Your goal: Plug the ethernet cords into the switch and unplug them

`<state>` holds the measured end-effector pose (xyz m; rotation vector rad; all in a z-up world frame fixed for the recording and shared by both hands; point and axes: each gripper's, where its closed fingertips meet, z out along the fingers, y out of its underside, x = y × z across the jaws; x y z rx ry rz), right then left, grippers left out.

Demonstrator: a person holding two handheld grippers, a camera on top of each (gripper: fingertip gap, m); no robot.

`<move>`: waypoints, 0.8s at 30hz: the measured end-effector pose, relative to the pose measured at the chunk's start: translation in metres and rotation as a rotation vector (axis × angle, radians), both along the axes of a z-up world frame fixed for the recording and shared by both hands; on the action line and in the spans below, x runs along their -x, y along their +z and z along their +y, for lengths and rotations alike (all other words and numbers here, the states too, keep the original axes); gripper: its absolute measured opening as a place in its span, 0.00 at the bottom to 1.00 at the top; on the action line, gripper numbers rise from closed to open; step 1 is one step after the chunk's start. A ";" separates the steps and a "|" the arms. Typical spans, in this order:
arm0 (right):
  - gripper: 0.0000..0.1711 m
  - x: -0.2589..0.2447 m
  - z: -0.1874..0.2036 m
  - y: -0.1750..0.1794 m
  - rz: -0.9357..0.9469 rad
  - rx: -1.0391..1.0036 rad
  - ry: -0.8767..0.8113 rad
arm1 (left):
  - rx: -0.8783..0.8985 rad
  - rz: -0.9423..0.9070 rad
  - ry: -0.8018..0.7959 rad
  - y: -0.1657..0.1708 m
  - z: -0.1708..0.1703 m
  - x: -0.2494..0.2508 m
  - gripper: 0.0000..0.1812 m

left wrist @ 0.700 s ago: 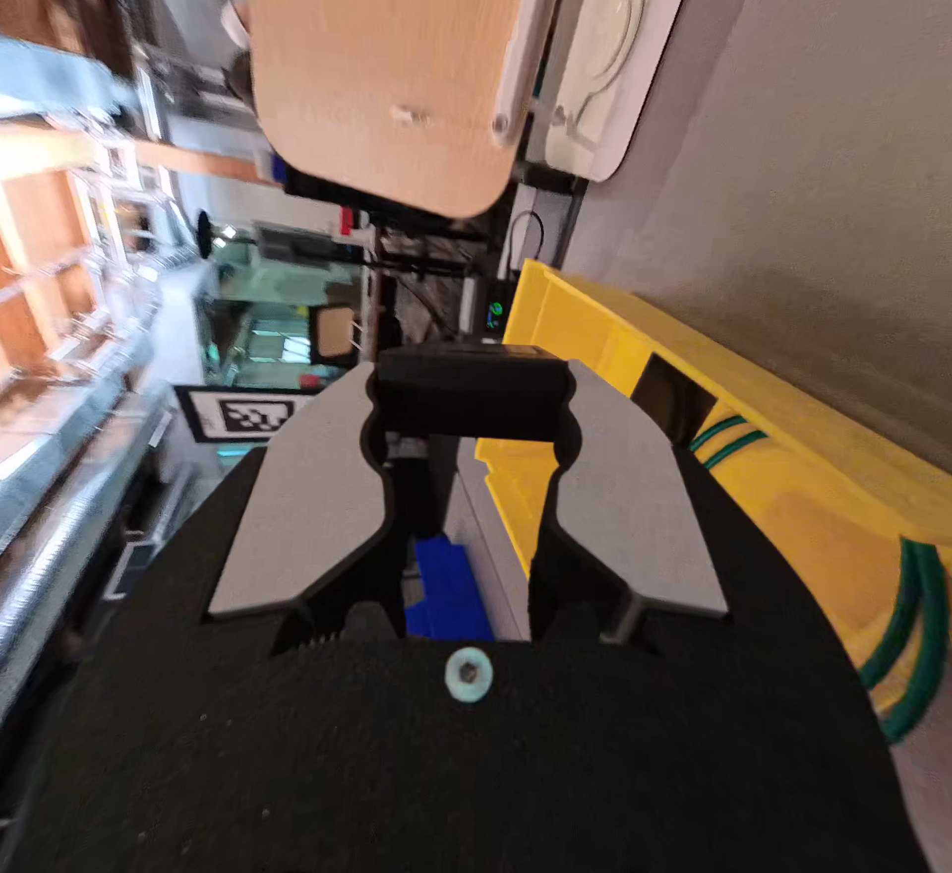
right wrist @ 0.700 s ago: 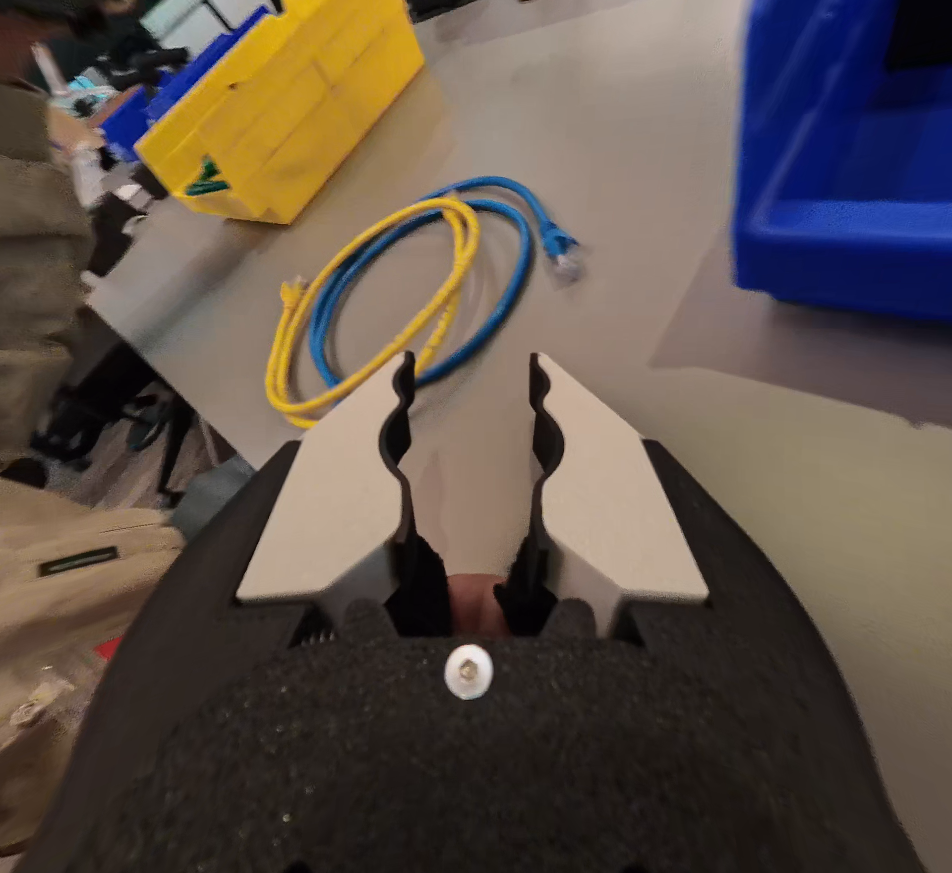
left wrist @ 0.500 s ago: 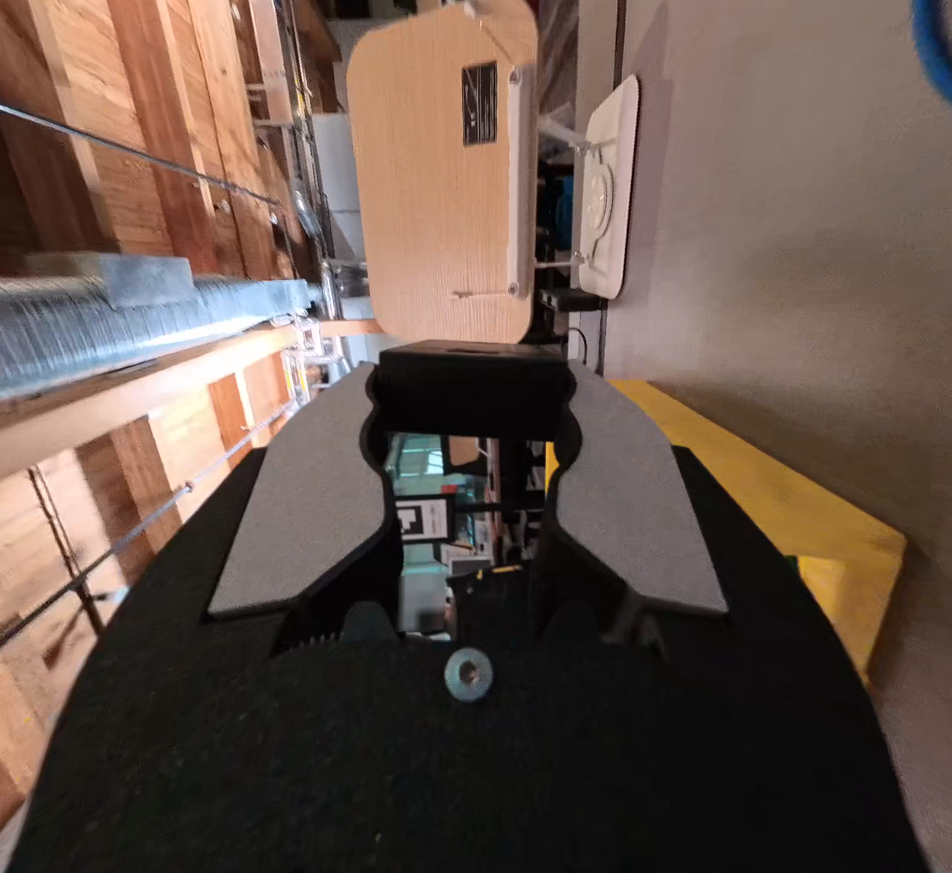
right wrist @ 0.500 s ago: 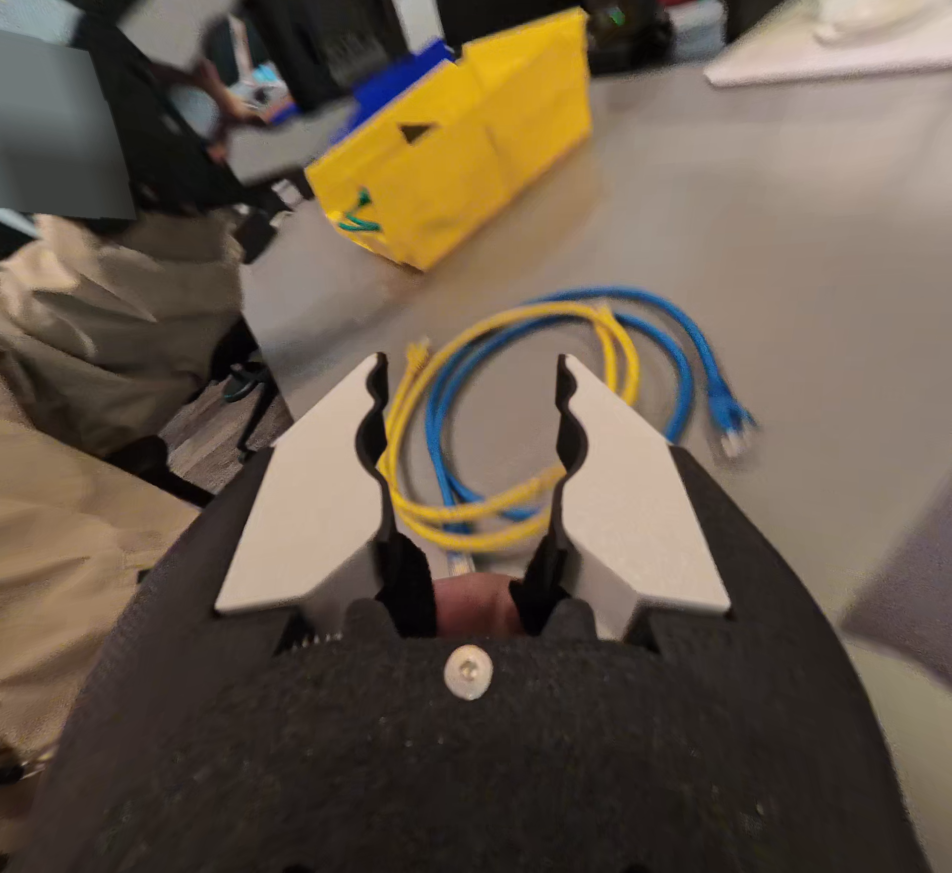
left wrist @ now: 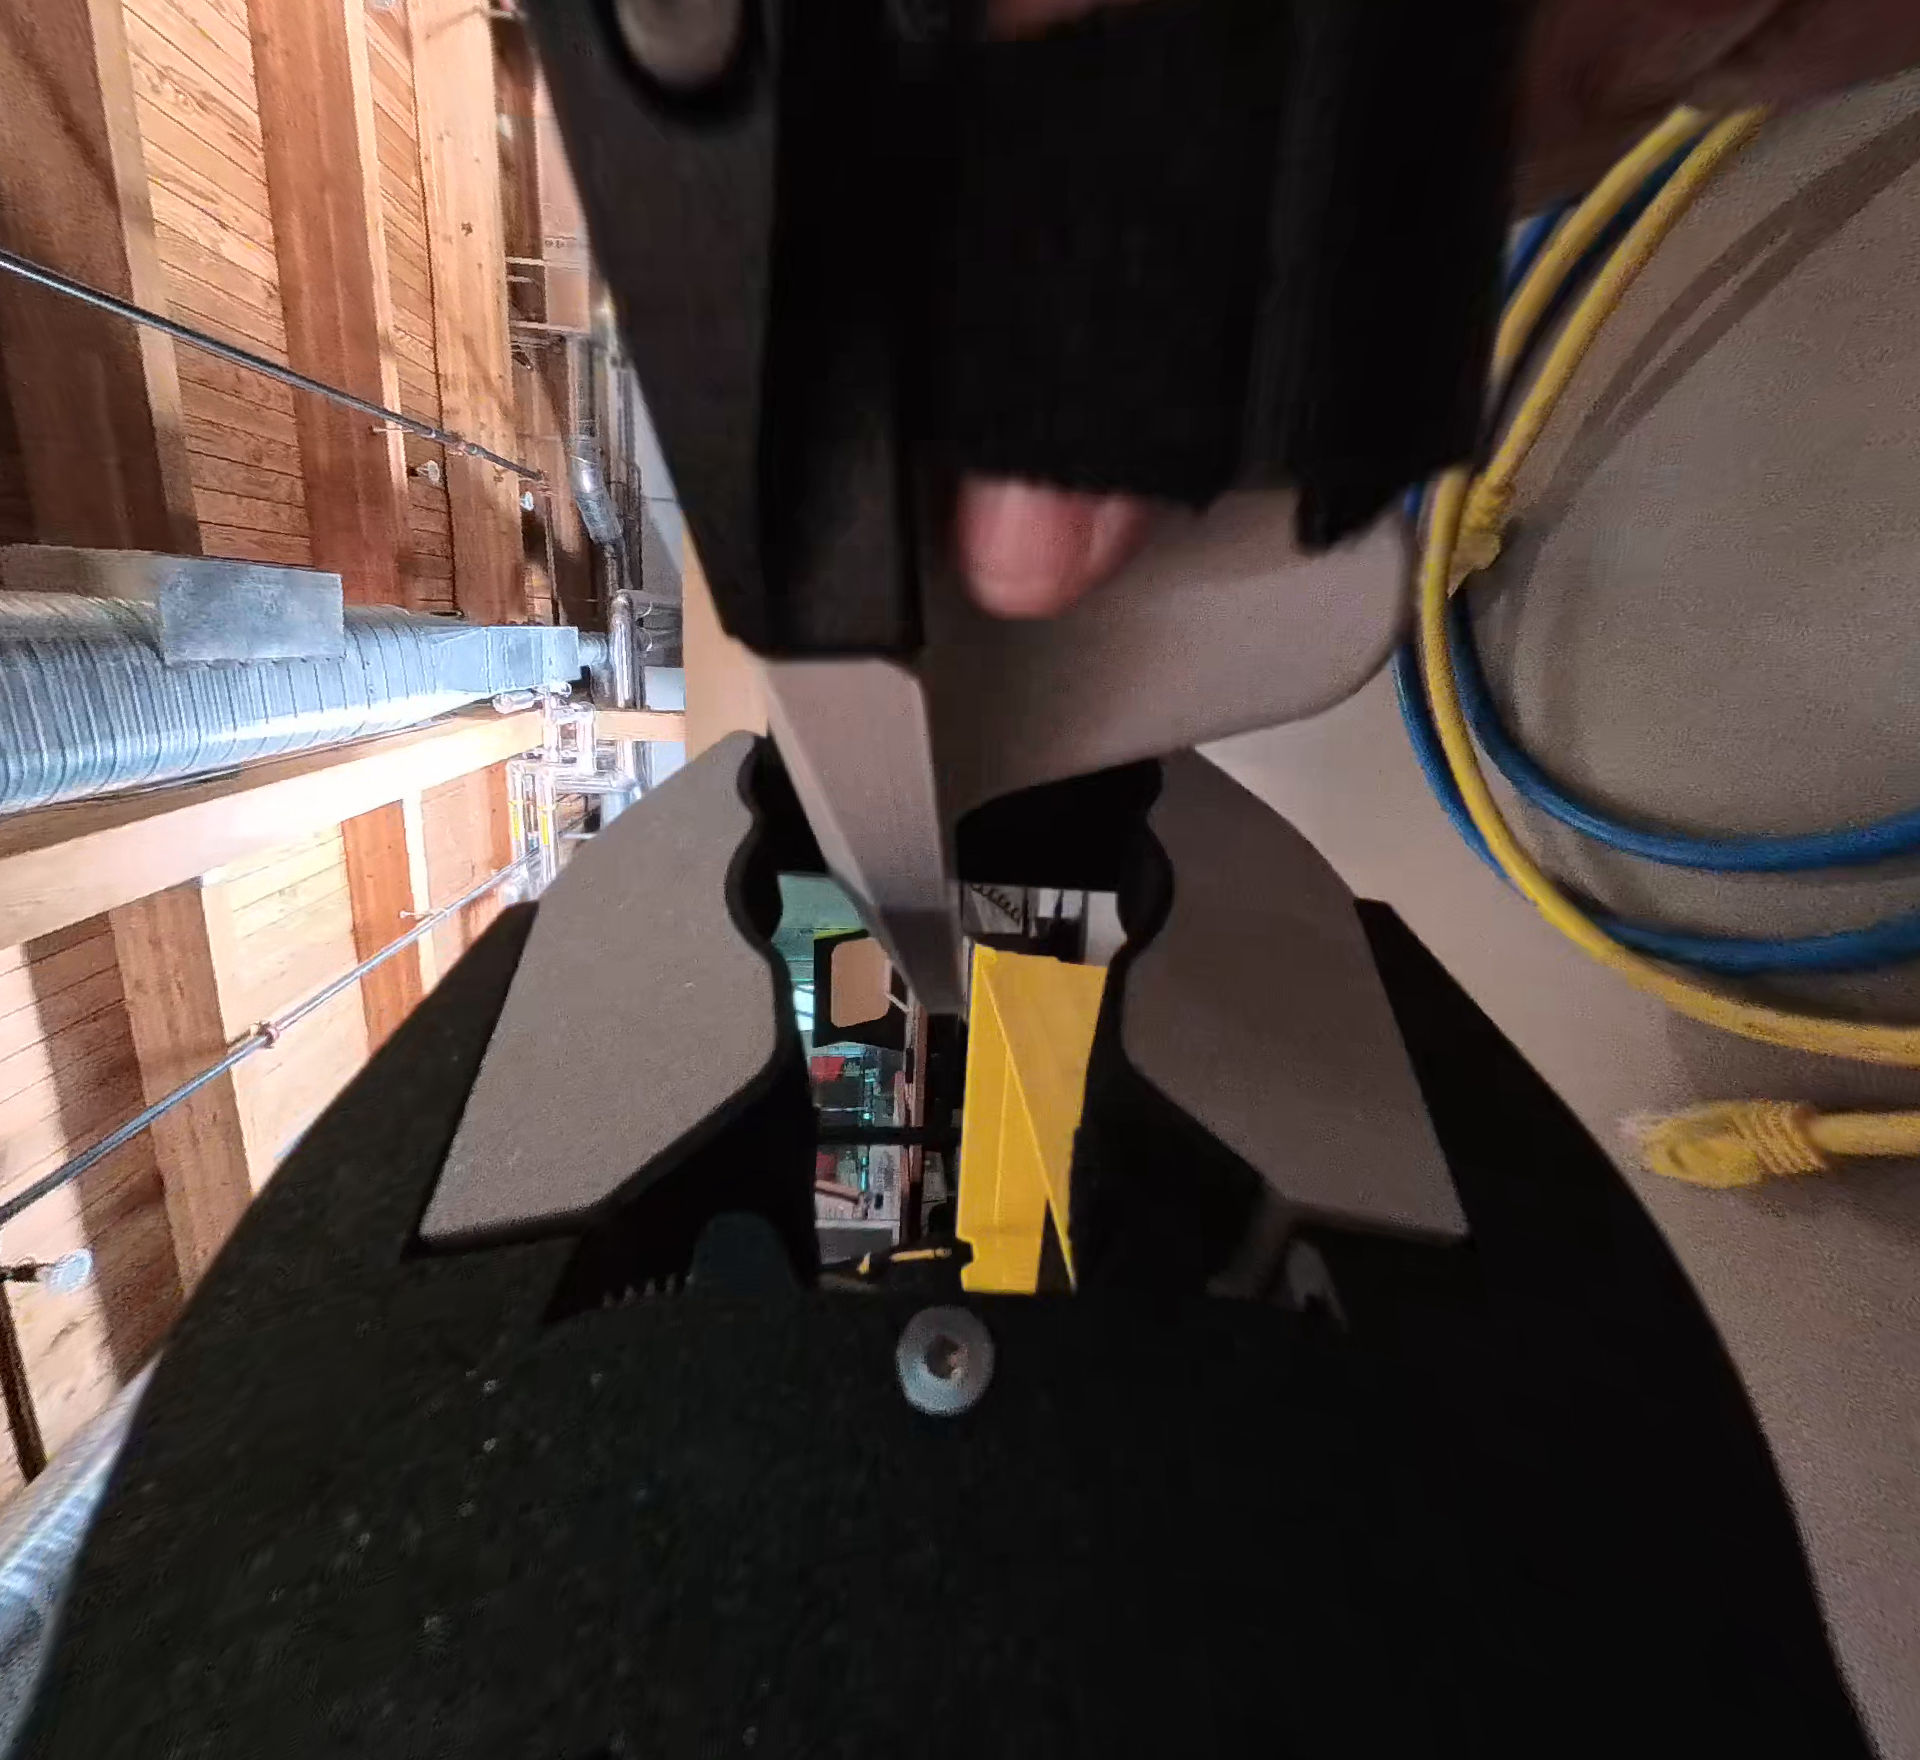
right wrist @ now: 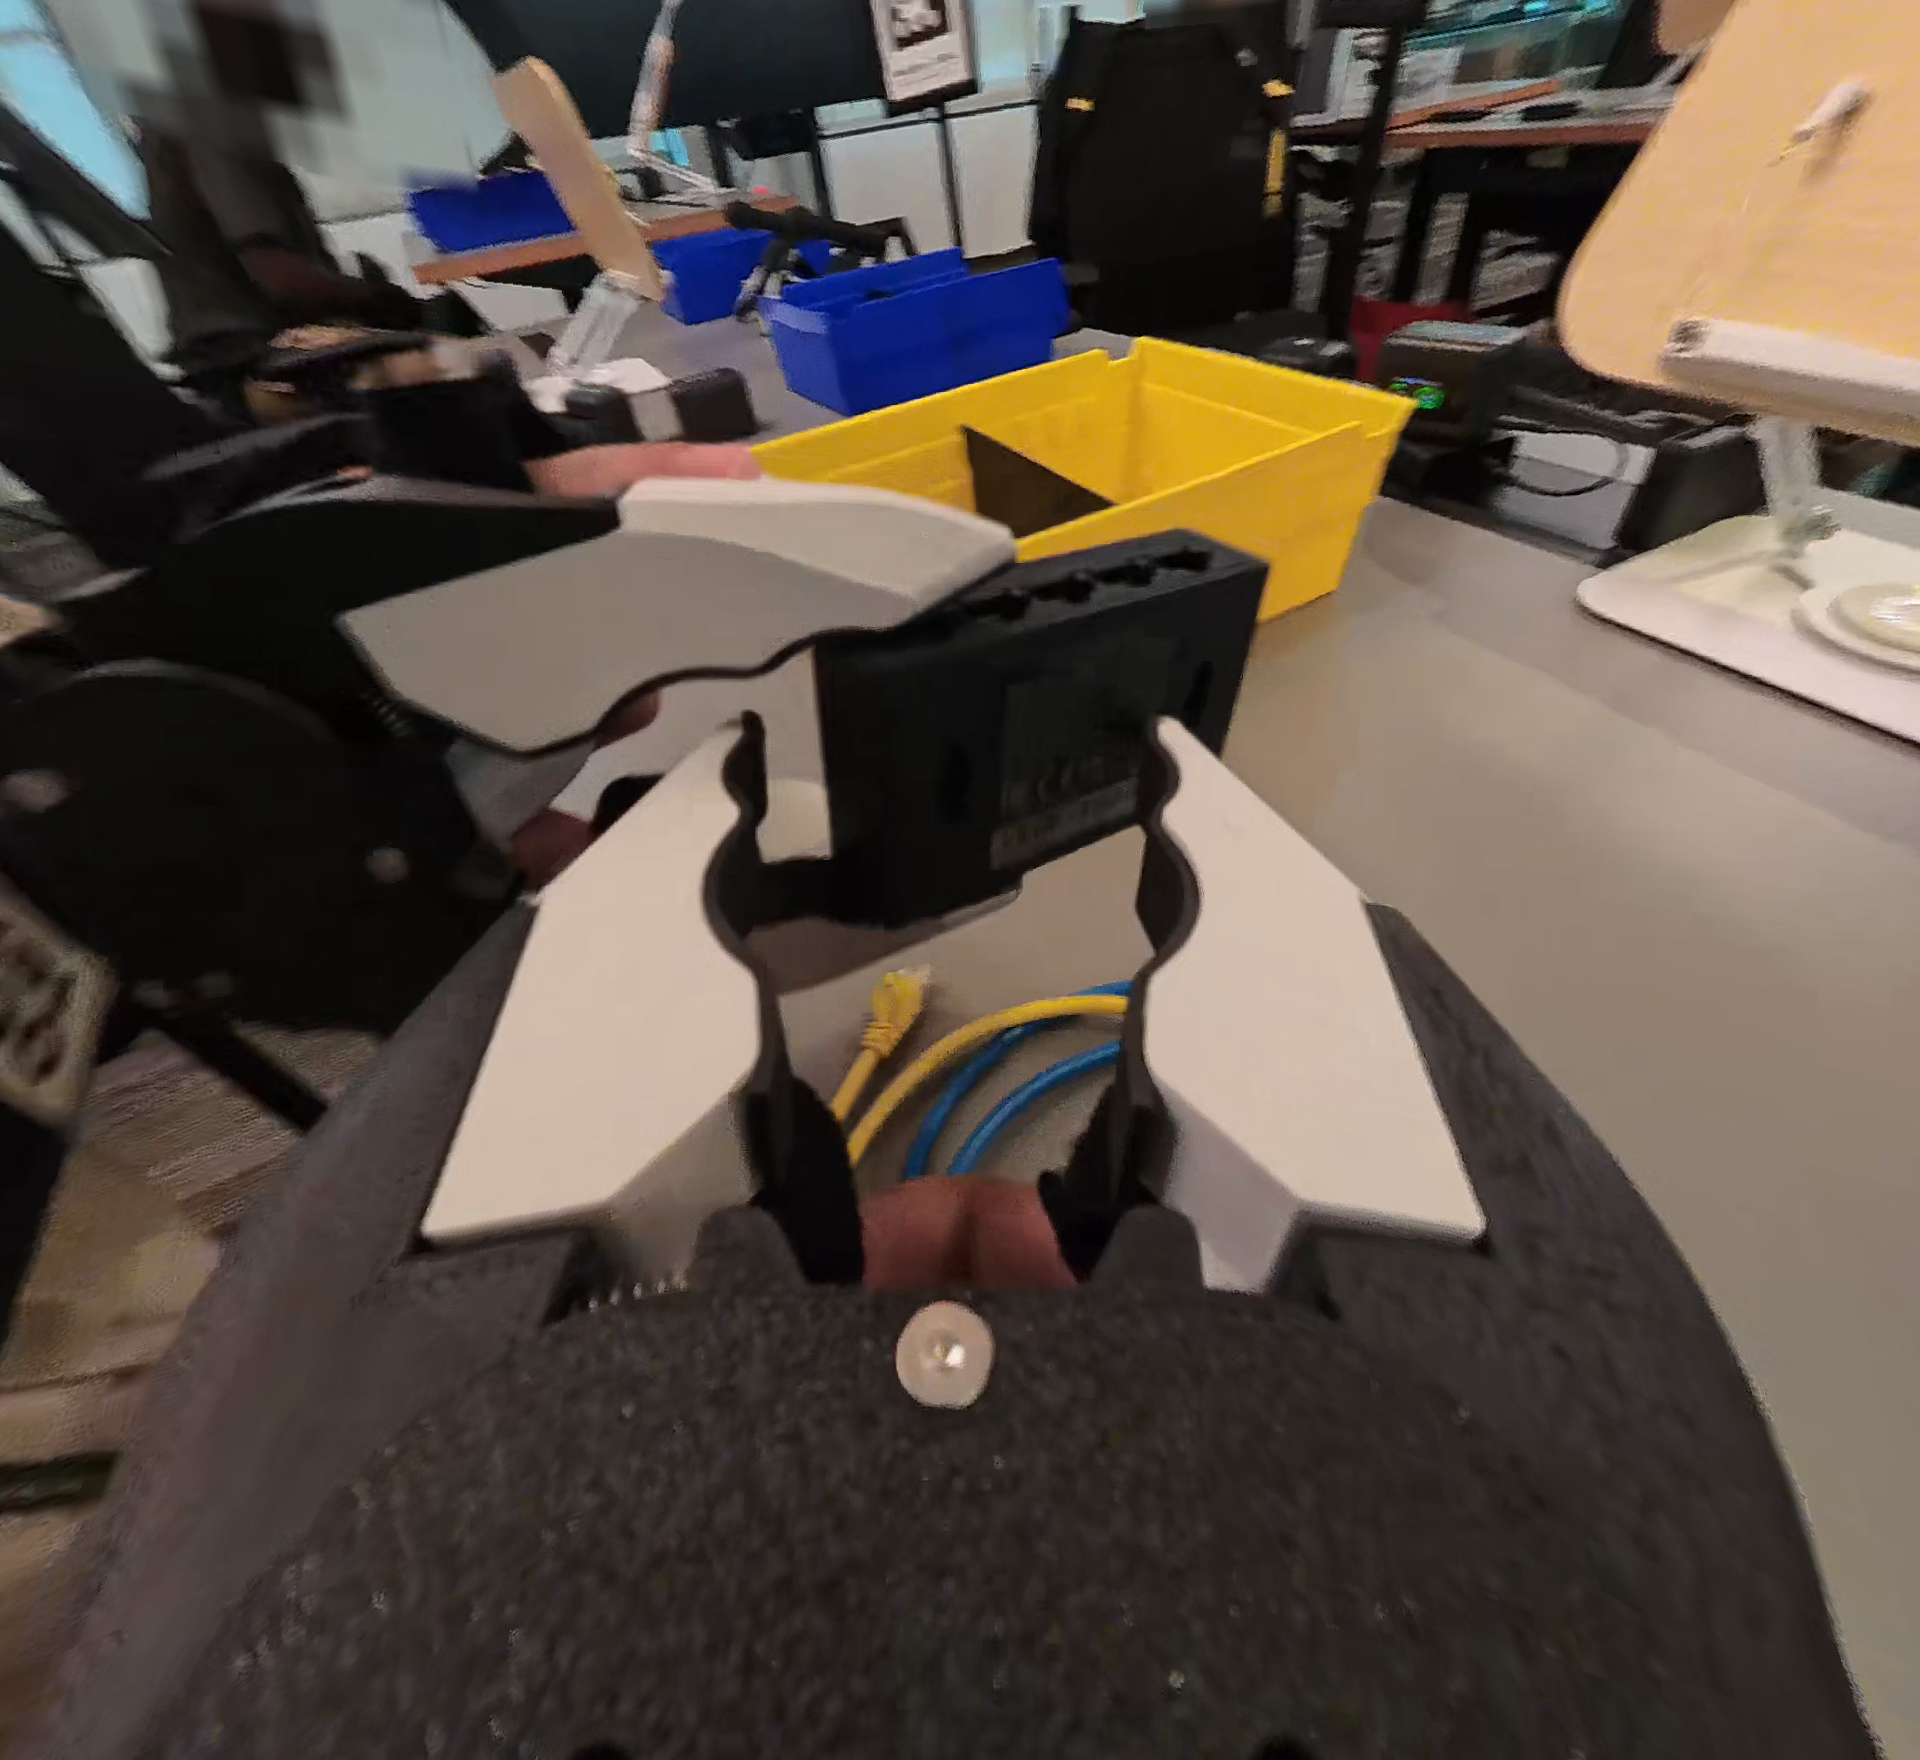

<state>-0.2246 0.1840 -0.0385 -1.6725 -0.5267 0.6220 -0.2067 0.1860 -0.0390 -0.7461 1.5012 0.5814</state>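
Crossing before the left gripper, the right gripper now blocks its view.

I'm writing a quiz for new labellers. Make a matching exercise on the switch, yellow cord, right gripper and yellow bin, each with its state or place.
1 switch
2 yellow cord
3 right gripper
4 yellow bin

A open, empty
B on the table beyond the switch
C clamped by the left gripper
D lying on the table beside the blue cord

Pairs: 1-C, 2-D, 3-A, 4-B
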 end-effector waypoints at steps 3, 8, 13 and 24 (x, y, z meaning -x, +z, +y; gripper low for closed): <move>0.34 -0.007 0.002 -0.006 -0.007 0.007 -0.035 | -0.030 0.015 -0.007 -0.005 -0.009 -0.013 0.34; 0.19 -0.011 -0.002 -0.018 -0.081 0.028 -0.045 | 0.001 0.051 0.006 -0.019 -0.011 -0.027 0.34; 0.15 -0.039 0.005 -0.031 -0.201 -0.024 -0.143 | 0.148 -0.017 -0.039 -0.026 -0.027 -0.029 0.32; 0.15 -0.043 -0.057 -0.016 -0.038 -0.140 0.296 | 1.434 -0.539 -0.340 -0.024 -0.046 0.007 0.26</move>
